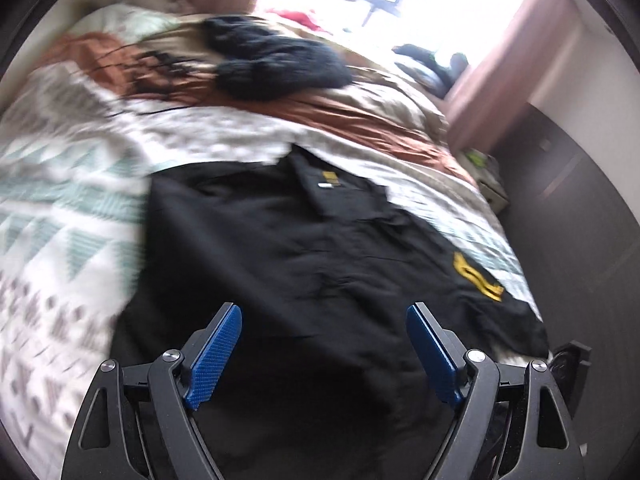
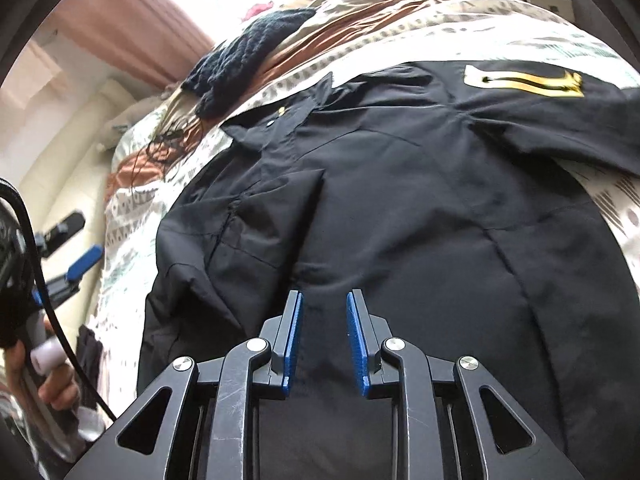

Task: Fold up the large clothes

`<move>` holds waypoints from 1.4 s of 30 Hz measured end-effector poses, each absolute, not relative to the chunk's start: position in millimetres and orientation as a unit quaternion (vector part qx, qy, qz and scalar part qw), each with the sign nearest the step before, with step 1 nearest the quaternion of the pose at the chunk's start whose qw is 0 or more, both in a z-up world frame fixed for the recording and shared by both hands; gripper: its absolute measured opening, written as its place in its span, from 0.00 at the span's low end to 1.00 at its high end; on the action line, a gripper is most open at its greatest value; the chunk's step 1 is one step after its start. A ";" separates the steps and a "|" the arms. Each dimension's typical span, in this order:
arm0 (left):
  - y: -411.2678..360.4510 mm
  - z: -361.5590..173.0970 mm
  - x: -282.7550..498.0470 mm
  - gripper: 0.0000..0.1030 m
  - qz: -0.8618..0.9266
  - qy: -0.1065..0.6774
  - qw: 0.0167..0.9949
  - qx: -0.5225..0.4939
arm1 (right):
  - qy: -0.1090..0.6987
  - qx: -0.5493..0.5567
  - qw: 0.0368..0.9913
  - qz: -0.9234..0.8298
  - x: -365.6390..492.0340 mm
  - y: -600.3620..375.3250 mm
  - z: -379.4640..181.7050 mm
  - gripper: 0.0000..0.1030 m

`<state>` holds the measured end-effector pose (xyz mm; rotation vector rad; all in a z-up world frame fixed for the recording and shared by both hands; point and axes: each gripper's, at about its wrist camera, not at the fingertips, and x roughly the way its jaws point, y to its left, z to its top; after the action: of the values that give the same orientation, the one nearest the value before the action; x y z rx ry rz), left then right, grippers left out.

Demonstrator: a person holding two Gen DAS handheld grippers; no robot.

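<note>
— Black woven shirt (image 2: 400, 200) lies flat on the patterned bedspread (image 1: 60, 208). We judge it light, limp.

— Left gripper (image 1: 324, 354) gapes wide; right gripper (image 2: 324, 344) is part-open, empty. We pinch hem corners.

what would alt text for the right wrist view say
A black shirt with a yellow sleeve emblem lies spread on a patterned bed cover, the right gripper open above it. A dark knit garment lies beyond.
</note>
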<state>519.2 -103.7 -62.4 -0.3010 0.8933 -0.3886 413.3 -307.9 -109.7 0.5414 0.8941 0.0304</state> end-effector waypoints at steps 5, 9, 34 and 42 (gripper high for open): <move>-45.0 -78.3 504.1 0.83 -0.127 0.434 0.878 -0.158 | 0.426 0.213 0.878 0.038 439.5 -268.7 -101.1 0.45; -6.2 -89.2 490.1 0.83 -0.091 0.437 0.878 -0.174 | 0.431 0.190 0.880 0.061 461.2 -238.0 -98.8 0.45; 92.0 -143.3 461.1 0.83 -0.014 0.461 0.861 -0.215 | 0.575 0.034 0.817 -0.028 618.2 -141.4 -158.3 0.70; 82.3 -143.6 463.3 0.83 -0.023 0.462 0.859 -0.219 | 0.520 0.055 0.853 0.011 600.9 -167.5 -115.4 0.14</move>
<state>463.3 82.3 -143.6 -0.4597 0.9697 -0.0474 600.9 -167.5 -115.4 0.1162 1.0936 0.0235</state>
